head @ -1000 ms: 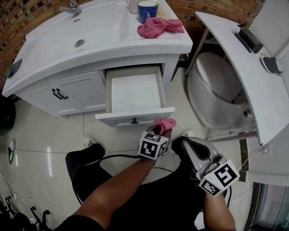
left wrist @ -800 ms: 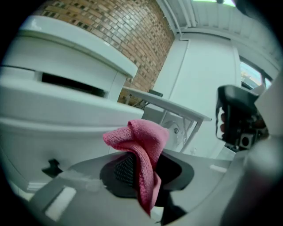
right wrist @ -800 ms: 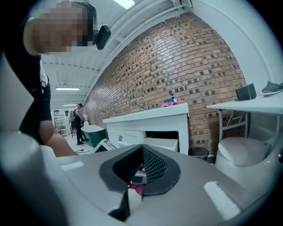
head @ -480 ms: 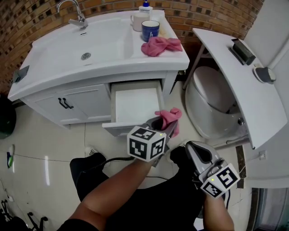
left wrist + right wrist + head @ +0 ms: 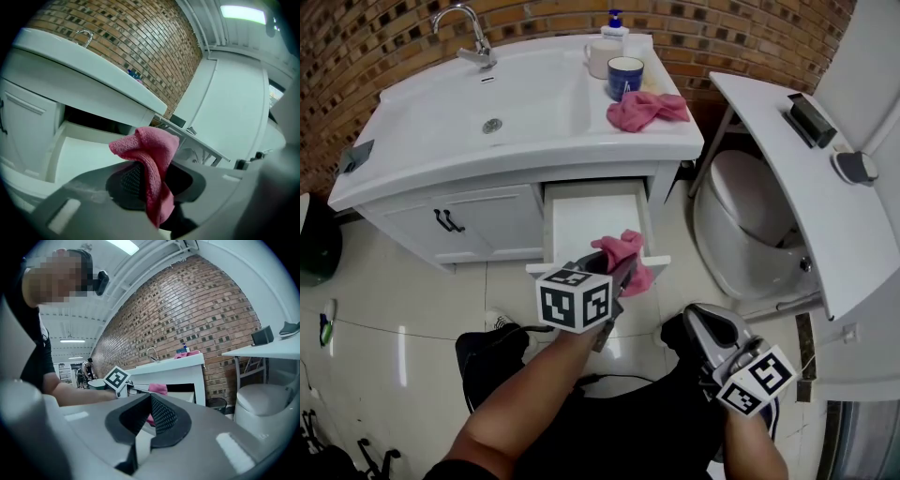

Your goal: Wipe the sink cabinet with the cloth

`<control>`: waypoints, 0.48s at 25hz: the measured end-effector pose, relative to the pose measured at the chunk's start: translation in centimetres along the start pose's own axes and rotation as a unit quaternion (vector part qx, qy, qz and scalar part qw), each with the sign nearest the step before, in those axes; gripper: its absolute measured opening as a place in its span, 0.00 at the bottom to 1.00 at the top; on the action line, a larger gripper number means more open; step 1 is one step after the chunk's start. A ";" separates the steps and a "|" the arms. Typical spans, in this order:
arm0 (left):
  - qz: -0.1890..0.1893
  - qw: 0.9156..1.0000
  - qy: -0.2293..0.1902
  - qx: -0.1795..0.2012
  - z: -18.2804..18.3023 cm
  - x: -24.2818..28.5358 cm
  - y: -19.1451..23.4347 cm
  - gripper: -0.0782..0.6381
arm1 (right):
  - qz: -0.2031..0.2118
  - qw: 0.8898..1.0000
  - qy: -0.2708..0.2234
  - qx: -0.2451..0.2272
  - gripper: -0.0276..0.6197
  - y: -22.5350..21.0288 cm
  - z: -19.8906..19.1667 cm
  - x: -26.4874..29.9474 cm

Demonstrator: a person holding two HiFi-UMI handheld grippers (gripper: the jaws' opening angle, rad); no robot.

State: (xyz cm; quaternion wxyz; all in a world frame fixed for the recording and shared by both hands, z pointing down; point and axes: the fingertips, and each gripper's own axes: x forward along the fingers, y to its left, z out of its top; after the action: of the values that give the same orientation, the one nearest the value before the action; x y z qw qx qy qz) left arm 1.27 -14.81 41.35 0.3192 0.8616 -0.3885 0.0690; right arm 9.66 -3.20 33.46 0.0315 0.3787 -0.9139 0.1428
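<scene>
Two pink cloths show. One terry-textured, crumpled cloth (image 5: 623,253) is pinched in the left tongs (image 5: 617,270), above the front lip of the open white drawer (image 5: 593,217) of the sink cabinet (image 5: 487,220). The second cloth (image 5: 645,110) lies bunched near the right front corner of the glossy white table (image 5: 534,131), just beside a blue mug (image 5: 625,75). The right tongs (image 5: 694,319) are pressed together on nothing, near a rounded toilet (image 5: 750,220).

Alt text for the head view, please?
The left gripper holds a pink cloth over the open drawer of the white sink cabinet. The right gripper hangs lower, shut and empty. Another cloth and a blue mug sit on the countertop.
</scene>
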 end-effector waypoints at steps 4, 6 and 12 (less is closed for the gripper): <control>0.021 1.000 -0.010 0.002 0.1 -3.1 2.5 0.26 | 0.005 1.000 0.006 0.001 0.05 0.6 -0.4 0.9; 0.038 0.999 -0.023 -0.012 0.4 -5.2 4.6 0.26 | 0.013 1.000 0.008 -0.001 0.05 1.1 -0.6 1.7; 0.088 0.994 -0.044 -0.036 0.8 -10.9 9.8 0.26 | 0.030 0.999 0.012 -0.002 0.05 2.2 -1.1 3.5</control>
State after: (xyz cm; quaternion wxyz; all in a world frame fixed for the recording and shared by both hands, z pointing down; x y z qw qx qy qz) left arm -13.31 -13.34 41.57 0.3250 0.8143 -0.4788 0.0447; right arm 5.59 -3.81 34.62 0.0393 0.3496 -0.9246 0.1461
